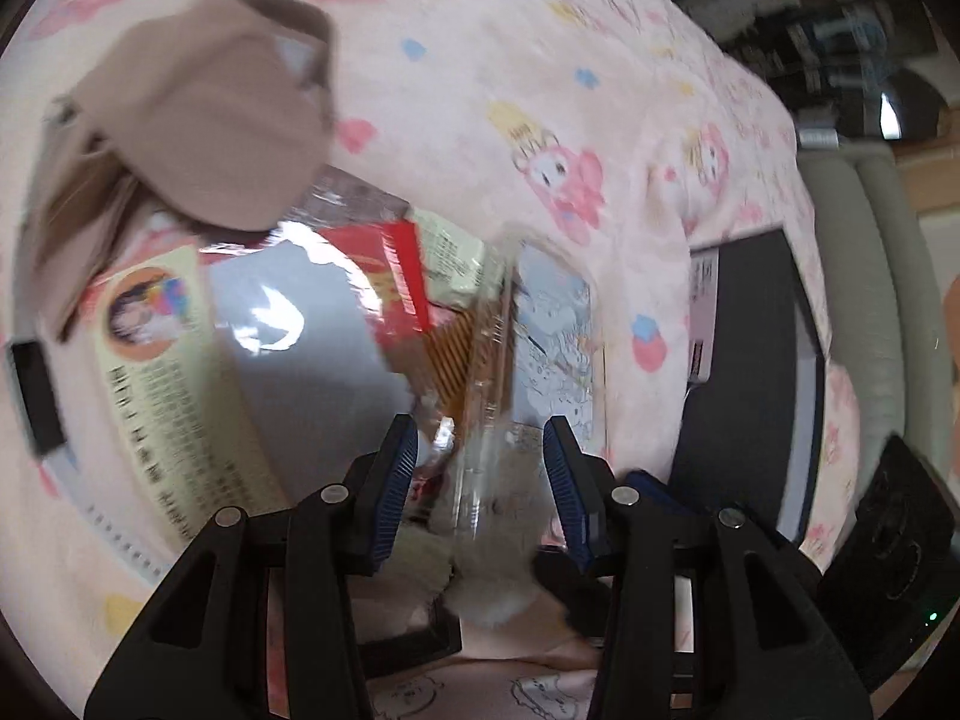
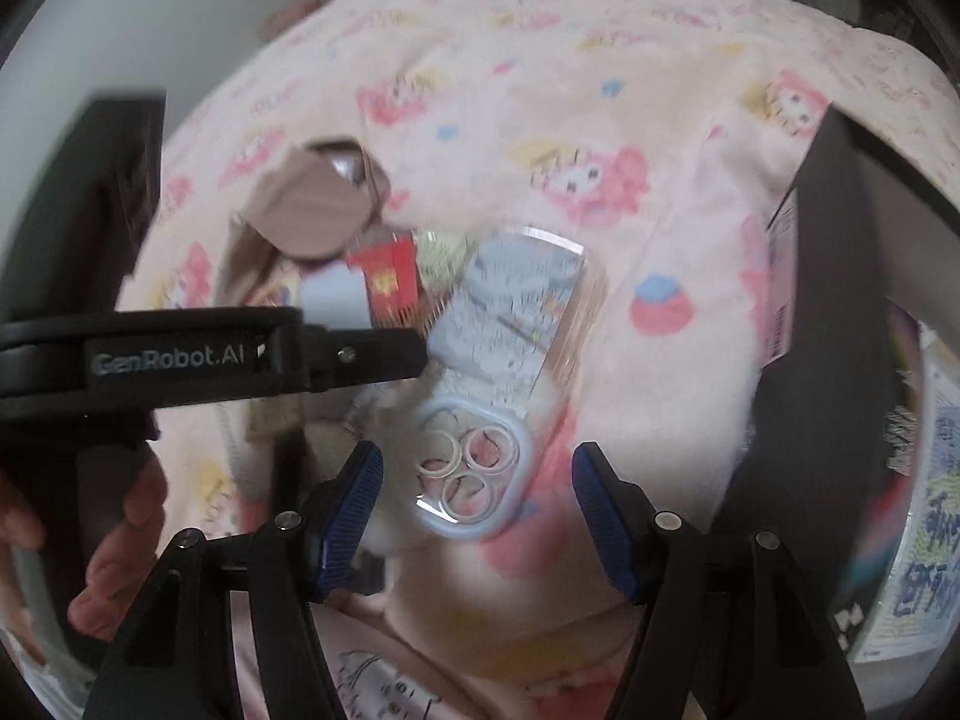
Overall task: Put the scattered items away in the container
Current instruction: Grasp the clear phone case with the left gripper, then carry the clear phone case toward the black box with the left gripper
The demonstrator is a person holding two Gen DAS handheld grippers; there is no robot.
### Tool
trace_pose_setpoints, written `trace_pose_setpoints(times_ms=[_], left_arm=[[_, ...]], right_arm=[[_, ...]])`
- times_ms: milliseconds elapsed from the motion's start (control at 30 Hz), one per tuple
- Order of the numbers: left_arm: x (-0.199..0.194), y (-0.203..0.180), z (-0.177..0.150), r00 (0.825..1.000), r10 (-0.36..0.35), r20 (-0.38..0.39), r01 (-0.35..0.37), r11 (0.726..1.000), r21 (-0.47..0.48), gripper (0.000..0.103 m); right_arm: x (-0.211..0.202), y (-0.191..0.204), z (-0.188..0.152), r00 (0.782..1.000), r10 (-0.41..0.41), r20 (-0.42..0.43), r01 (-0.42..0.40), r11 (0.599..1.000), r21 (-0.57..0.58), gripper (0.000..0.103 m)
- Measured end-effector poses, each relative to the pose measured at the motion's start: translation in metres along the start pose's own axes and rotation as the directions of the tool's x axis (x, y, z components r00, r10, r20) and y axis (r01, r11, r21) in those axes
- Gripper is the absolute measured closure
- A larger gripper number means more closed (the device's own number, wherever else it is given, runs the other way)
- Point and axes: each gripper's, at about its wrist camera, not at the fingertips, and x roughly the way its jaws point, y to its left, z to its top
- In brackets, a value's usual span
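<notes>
Blue-padded, my right fingers stand wide, holding nothing, with the camera-ring end of the clear case lying between them. My left fingers are narrower. Something clear and glossy sits in their gap, but the view is blurred, and I judge the pads are not yet pressing on it. From the right wrist view, that left tool reaches in level with the case's middle, and its tip is just beside the case's long edge.

The case lies flat on the soft pink blanket, its printed end pointing away from me. Just beyond that far end, toward the left tool's side, are a red packet and some printed cards, partly overlapping. Past them stands a brown box with its flap up, which I take to be the container, though I can't see inside it.

To do this step well, I'd let one hand take the case, not both. I'd straddle its narrow width near the camera end, press slightly into the blanket so a pad gets under the rim, and close squarely across the edges. Clear plastic is slick and flexes, so a skewed pinch could flip it out. I'd keep the other hand clear of the packet and cards, so nothing gets dragged along.
</notes>
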Motion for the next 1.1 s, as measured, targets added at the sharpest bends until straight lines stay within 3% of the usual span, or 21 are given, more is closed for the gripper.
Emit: trace_pose_setpoints(times_ms=[33,167,367,667,867,1100], left_arm=[[0.005,-0.001,-0.001,1.0,-0.006,-0.021,0.006,1.0,0.001,0.073],[-0.009,-0.002,-0.007,0.999,0.024,0.027,-0.024,1.0,0.017,0.082],[-0.047,-0.011,-0.041,0.994,0.019,0.107,-0.024,0.998,0.053,0.082],[-0.088,-0.08,-0.12,0.983,-0.062,0.173,0.024,0.976,0.215,0.083],[-0.051,-0.137,-0.161,0.987,-0.11,0.116,0.068,0.945,0.32,0.081],[0.013,-0.171,-0.179,0.994,-0.105,0.014,0.093,0.931,0.354,0.08]], right_arm=[[0.007,-0.002,0.0,1.0,0.022,-0.012,-0.021,1.0,0.013,0.039],[0.017,-0.011,0.002,0.996,0.087,-0.008,-0.086,0.994,0.067,0.037],[-0.011,-0.002,-0.009,0.99,0.133,0.034,-0.134,0.991,0.023,0.046],[-0.108,-0.018,-0.077,0.975,0.144,0.17,-0.147,0.989,0.003,0.048],[-0.147,-0.052,-0.132,0.974,0.037,0.225,-0.044,0.999,0.027,0.048],[-0.139,-0.113,-0.167,0.987,-0.012,0.162,-0.011,0.99,0.14,0.048]])
